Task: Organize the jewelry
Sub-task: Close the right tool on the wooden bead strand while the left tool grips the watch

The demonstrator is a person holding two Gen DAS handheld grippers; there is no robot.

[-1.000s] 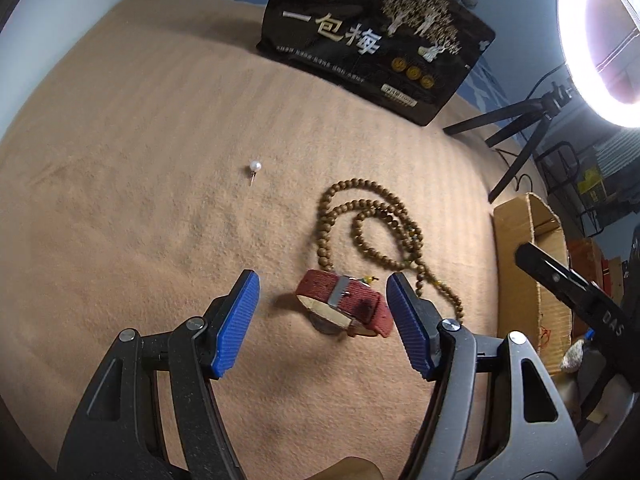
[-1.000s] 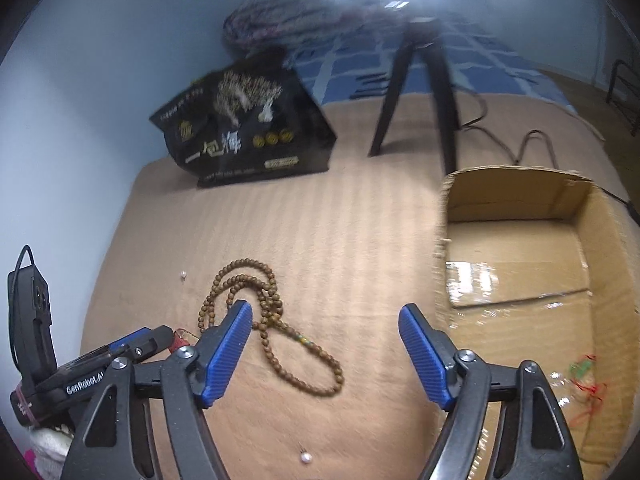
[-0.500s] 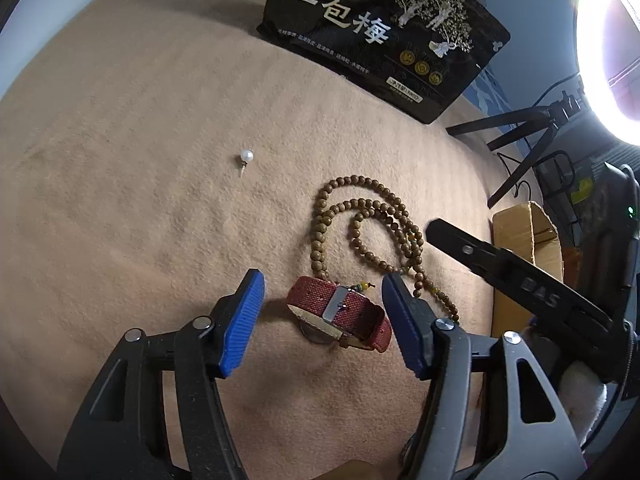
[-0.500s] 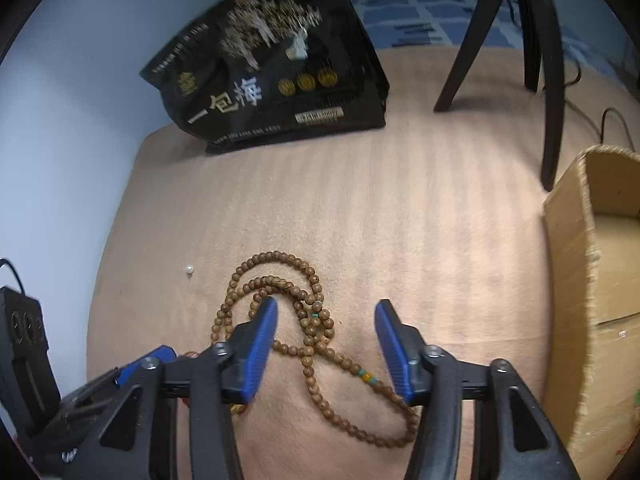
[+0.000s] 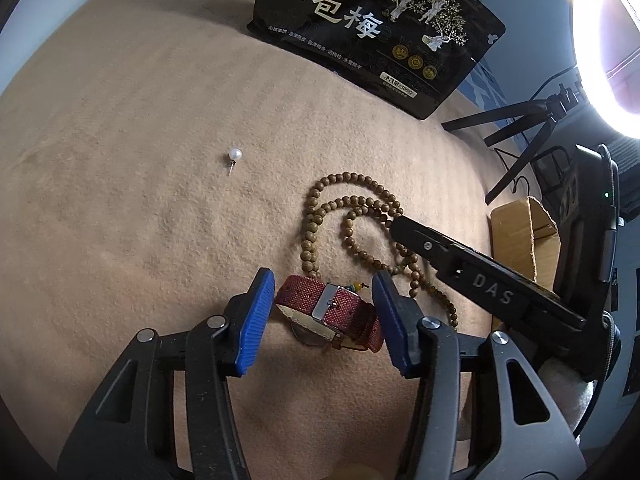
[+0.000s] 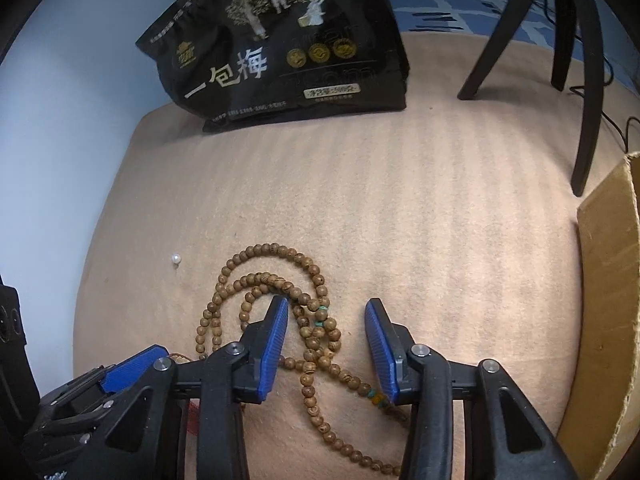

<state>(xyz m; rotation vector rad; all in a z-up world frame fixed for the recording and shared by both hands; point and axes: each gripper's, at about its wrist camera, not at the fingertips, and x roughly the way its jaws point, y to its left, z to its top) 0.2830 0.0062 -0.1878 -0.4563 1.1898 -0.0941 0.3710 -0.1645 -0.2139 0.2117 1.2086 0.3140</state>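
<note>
A red-strapped watch (image 5: 329,309) lies on the tan cloth (image 5: 120,160). My left gripper (image 5: 325,312) is open, its blue pads on either side of the watch, close to the strap. A wooden bead necklace (image 5: 320,208) lies coiled just beyond the watch; it also shows in the right wrist view (image 6: 312,336). My right gripper (image 6: 326,344) is open and low over the necklace, with strands between its pads. A pearl earring (image 5: 234,155) lies apart to the left; it also shows in the right wrist view (image 6: 176,258).
A black snack bag (image 5: 372,28) lies at the far edge of the cloth. A cardboard box (image 6: 608,300) stands at the right. A black tripod (image 6: 560,40) and a ring light (image 5: 604,40) stand behind. The right gripper's body (image 5: 480,280) crosses the left wrist view.
Both grippers have moved down and forward. The left pads have narrowed around the watch. The right gripper has swung from the box side onto the necklace and narrowed.
</note>
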